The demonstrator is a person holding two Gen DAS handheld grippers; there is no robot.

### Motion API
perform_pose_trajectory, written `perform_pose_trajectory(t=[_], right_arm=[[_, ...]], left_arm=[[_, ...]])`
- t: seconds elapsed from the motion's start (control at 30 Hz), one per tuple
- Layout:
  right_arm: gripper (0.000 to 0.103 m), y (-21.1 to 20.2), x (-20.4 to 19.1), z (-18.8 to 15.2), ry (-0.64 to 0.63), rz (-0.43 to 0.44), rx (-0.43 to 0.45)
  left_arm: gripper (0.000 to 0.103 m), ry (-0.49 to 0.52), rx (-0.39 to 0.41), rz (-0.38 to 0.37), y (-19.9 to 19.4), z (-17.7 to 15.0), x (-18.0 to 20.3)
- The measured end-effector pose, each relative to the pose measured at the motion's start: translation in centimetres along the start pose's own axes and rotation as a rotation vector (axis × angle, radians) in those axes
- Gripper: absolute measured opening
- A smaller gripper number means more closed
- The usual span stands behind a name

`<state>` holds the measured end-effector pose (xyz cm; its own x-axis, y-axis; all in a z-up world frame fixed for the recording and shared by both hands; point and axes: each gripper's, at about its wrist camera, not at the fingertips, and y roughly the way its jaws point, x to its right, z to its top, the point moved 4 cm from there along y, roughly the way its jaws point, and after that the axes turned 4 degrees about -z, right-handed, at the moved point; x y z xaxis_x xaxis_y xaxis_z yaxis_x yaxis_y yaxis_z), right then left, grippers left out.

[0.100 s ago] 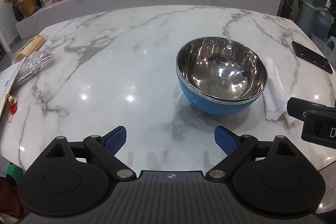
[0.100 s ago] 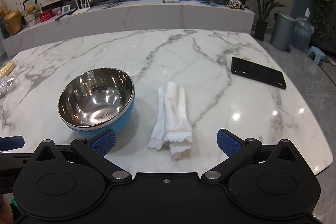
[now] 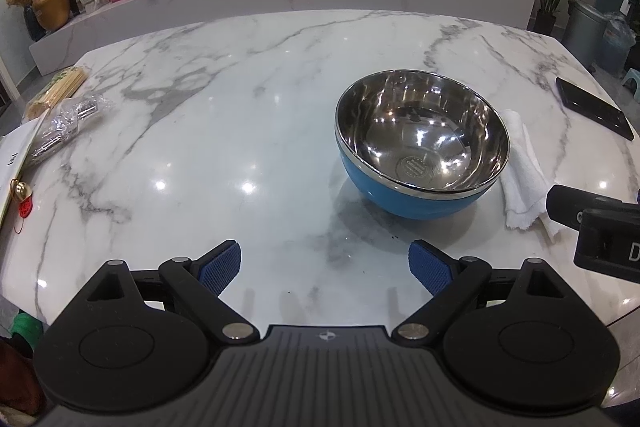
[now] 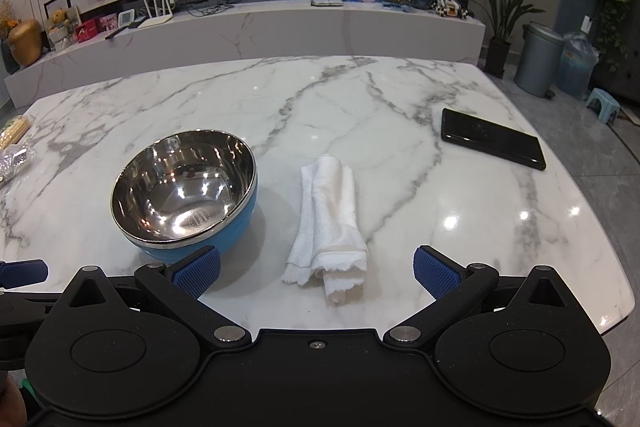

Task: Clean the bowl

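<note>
A steel bowl with a blue outside (image 3: 422, 143) (image 4: 184, 189) stands upright on the marble table (image 3: 240, 131) (image 4: 400, 107). A folded white cloth (image 4: 330, 223) (image 3: 522, 171) lies just to its right. My left gripper (image 3: 325, 265) hovers open above bare marble, near and left of the bowl. My right gripper (image 4: 317, 269) is open too, with the near end of the cloth lying between its blue pads but below them, untouched. The right gripper's black body (image 3: 596, 227) shows at the right edge of the left wrist view.
A black phone (image 4: 492, 143) (image 3: 594, 109) lies at the table's right side. Bamboo skewers (image 3: 56, 91) and a clear plastic packet (image 3: 66, 123) sit at the left edge, beside a paper with a red charm (image 3: 24, 201). A long shelf (image 4: 256, 23) runs behind the table.
</note>
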<state>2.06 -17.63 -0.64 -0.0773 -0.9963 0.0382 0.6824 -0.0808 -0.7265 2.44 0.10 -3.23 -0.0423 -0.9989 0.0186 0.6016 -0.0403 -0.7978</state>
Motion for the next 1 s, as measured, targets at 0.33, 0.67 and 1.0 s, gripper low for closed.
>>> perform_pose_trajectory(t=[0.33,0.67,1.0], right_arm=[[0.102,0.06,-0.16,-0.02,-0.004,-0.003,0.002],[0.102,-0.11,0.31,-0.06,-0.008,0.007,0.001],[0.102,-0.04,0.33,-0.05,-0.004,0.005,0.002]], left_arm=[[0.092,0.005,0.001,0.001,-0.15,-0.04,-0.15],[0.092,0.006,0.001,0.0,-0.07,-0.06,-0.01],[0.092,0.007,0.001,-0.002,0.03,-0.12,-0.02]])
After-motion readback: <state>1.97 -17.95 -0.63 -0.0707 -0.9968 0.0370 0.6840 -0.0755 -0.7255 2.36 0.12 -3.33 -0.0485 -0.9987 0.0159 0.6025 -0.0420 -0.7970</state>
